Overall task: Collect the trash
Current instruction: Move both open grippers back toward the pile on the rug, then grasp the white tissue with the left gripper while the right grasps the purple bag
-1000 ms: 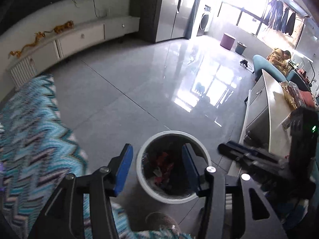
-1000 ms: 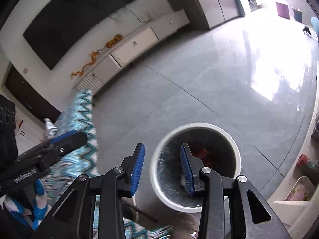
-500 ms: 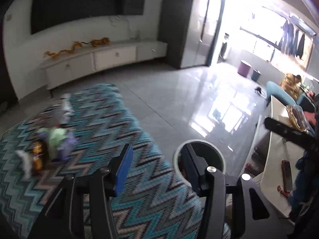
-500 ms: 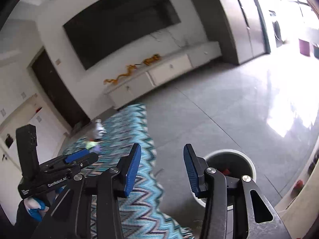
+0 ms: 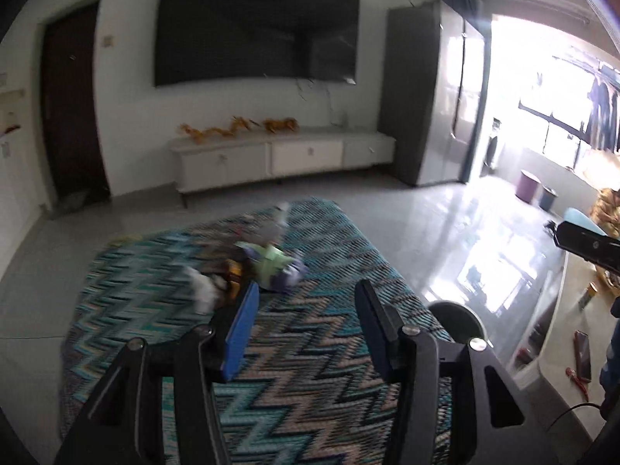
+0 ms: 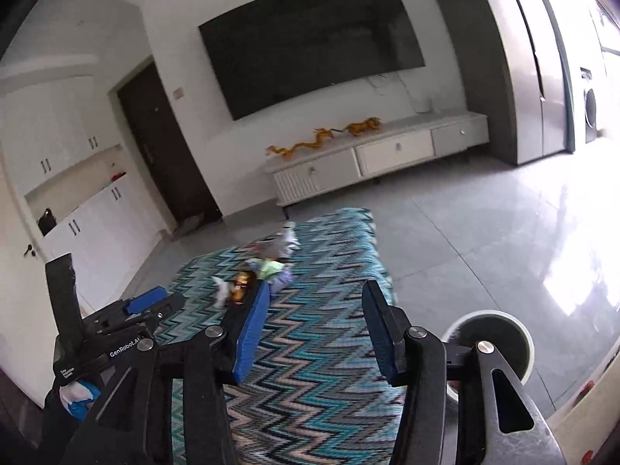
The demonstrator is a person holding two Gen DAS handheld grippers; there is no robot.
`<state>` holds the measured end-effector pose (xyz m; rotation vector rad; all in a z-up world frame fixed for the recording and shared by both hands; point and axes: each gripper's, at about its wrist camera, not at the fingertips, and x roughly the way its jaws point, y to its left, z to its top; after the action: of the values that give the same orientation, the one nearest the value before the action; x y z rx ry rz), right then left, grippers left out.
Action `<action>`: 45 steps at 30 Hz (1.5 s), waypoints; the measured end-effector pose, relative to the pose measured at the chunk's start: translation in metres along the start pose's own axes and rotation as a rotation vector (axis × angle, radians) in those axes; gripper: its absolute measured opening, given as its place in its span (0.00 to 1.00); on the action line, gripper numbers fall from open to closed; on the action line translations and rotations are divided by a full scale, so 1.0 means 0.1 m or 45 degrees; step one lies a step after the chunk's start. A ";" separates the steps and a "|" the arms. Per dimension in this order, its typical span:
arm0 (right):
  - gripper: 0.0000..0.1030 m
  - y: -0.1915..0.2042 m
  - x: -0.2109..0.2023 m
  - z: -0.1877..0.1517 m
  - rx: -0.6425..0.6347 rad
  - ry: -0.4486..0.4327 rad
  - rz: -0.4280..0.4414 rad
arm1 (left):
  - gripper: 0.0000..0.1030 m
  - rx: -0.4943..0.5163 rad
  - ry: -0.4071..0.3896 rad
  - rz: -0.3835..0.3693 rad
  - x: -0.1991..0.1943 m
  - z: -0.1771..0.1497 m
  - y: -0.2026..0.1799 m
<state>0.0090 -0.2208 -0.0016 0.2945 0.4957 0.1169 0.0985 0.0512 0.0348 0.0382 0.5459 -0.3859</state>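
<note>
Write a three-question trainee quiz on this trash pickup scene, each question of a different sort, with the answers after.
1. True or false: the left claw is shut on a piece of trash.
2. Multiple choice: the trash pile lies on A) the bare floor, B) the zigzag rug, C) the TV cabinet.
3. Fill in: in the right wrist view, the white bin stands on the grey floor to the ____ of the rug.

Key: 1. False: both the left and the right claw are open and empty. 2. B. 3. right.
</note>
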 end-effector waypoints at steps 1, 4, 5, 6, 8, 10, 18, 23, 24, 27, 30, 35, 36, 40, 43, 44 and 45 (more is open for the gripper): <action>0.58 0.08 -0.01 0.01 -0.003 -0.005 0.003 | 0.48 -0.009 -0.026 0.022 -0.09 0.01 0.07; 0.74 0.31 -0.07 0.03 -0.017 -0.030 0.053 | 0.48 -0.037 -0.057 0.086 -0.26 0.07 0.29; 0.79 0.37 -0.10 0.03 -0.022 -0.040 0.067 | 0.48 -0.056 -0.056 0.098 -0.29 0.10 0.37; 0.84 0.43 -0.11 0.05 -0.028 -0.049 0.079 | 0.48 -0.073 -0.052 0.109 -0.33 0.12 0.45; 0.92 0.57 -0.16 0.10 -0.041 -0.074 0.112 | 0.48 -0.101 -0.059 0.144 -0.40 0.17 0.62; 0.95 0.67 -0.18 0.13 -0.043 -0.090 0.145 | 0.48 -0.121 -0.081 0.191 -0.49 0.20 0.79; 1.00 0.90 0.20 0.18 -0.091 -0.103 0.150 | 0.49 -0.246 -0.011 0.203 -0.29 0.12 1.35; 1.00 0.89 0.80 0.21 -0.077 0.015 0.115 | 0.49 -0.275 0.105 0.171 0.26 0.02 1.48; 1.00 0.88 0.96 0.22 -0.069 0.054 0.090 | 0.49 -0.279 0.125 0.164 0.38 0.01 1.49; 0.99 0.82 1.34 0.23 -0.059 0.135 0.060 | 0.49 -0.299 0.192 0.128 0.77 -0.02 1.51; 0.89 0.72 1.80 0.22 -0.047 0.215 0.020 | 0.48 -0.319 0.252 0.115 1.19 -0.03 1.53; 0.79 0.55 2.45 0.09 -0.027 0.346 -0.006 | 0.48 -0.377 0.328 0.108 1.79 -0.08 1.62; 0.78 0.53 2.55 0.06 -0.028 0.368 -0.008 | 0.47 -0.387 0.341 0.106 1.90 -0.09 1.64; 0.77 0.49 3.00 -0.07 -0.040 0.445 0.005 | 0.45 -0.434 0.373 0.096 2.22 -0.17 1.75; 0.77 0.48 3.29 -0.13 -0.046 0.474 0.007 | 0.41 -0.470 0.385 0.087 2.36 -0.24 1.83; 0.77 0.47 3.37 -0.14 -0.049 0.481 0.010 | 0.41 -0.481 0.387 0.074 2.40 -0.27 1.85; 0.77 0.47 3.46 -0.16 -0.052 0.492 0.012 | 0.41 -0.485 0.388 0.064 2.42 -0.30 1.87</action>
<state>0.3018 -0.1095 -0.1566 0.2343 0.8743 0.1945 0.3422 0.1445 -0.1271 -0.2595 0.9107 -0.2227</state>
